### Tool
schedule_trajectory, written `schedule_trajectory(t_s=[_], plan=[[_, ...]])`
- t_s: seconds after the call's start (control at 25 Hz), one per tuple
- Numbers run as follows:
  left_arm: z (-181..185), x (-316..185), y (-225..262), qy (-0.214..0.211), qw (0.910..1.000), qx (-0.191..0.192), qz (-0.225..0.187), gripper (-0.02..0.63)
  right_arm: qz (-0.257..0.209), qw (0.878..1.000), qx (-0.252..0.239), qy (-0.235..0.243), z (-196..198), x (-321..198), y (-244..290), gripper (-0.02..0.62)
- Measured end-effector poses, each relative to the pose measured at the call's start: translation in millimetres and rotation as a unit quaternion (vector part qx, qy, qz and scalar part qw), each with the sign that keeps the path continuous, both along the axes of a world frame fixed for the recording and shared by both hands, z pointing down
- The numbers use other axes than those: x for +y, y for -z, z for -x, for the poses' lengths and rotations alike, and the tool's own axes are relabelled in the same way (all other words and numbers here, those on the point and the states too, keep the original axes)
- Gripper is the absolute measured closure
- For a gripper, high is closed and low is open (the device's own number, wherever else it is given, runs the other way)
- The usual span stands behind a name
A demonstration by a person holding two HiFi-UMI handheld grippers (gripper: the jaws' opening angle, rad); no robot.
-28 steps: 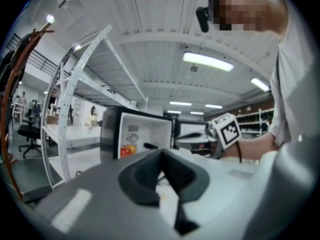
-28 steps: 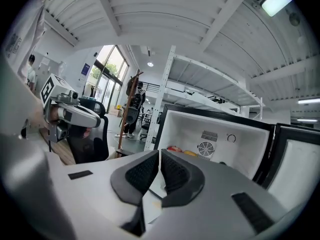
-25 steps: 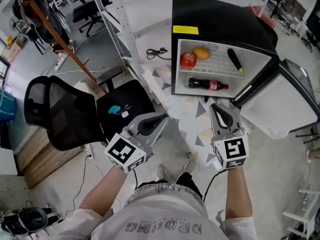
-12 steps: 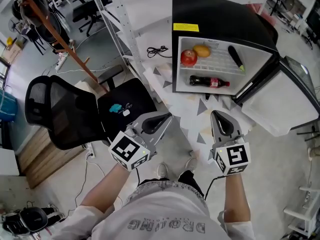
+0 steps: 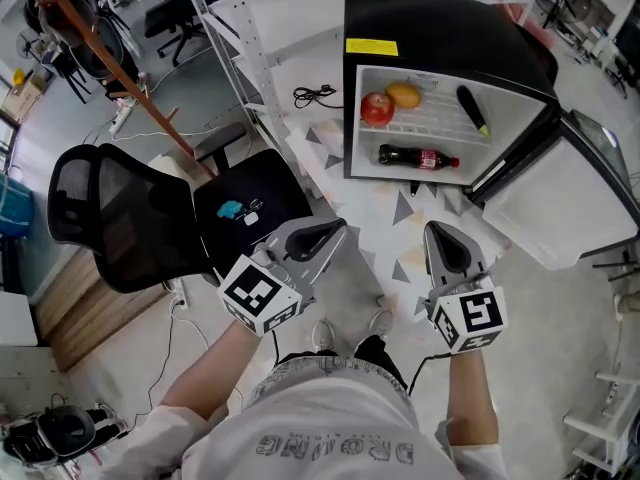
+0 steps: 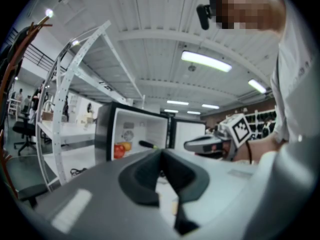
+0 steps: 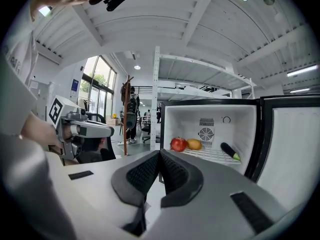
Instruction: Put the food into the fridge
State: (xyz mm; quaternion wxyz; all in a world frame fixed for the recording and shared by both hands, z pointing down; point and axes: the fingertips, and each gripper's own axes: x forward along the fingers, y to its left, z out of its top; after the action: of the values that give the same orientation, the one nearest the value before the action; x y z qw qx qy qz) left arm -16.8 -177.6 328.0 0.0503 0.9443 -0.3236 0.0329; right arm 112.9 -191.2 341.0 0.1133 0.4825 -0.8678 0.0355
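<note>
A small black fridge (image 5: 440,28) stands open on the floor ahead, its door (image 5: 560,203) swung out to the right. On its upper wire shelf lie a red apple (image 5: 377,108), a yellow-orange fruit (image 5: 404,95) and a dark eggplant (image 5: 472,110). A cola bottle (image 5: 418,156) lies on the fridge floor below. The same apple (image 7: 178,144) and eggplant (image 7: 227,150) show in the right gripper view. My left gripper (image 5: 334,233) and right gripper (image 5: 443,236) hover side by side short of the fridge, both shut and holding nothing.
A black mesh office chair (image 5: 150,218) stands at my left with small items on its seat. A metal rack (image 5: 235,38) and a black cable (image 5: 315,100) lie left of the fridge. The person's shoes (image 5: 350,330) show below the grippers.
Both grippers have drawn back a little from the fridge toward my body. The fridge contents have not moved.
</note>
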Motion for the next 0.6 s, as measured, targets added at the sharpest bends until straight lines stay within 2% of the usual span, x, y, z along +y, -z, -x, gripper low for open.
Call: schedule_trajectory(t_s=[0.6], plan=[[-5.7,-1.0,-2.0,0.005,1.0,0.001,0.004,0.598,0.007,1.0,-0.008,0.013,1.3,-1.6,-2.8,0.592]])
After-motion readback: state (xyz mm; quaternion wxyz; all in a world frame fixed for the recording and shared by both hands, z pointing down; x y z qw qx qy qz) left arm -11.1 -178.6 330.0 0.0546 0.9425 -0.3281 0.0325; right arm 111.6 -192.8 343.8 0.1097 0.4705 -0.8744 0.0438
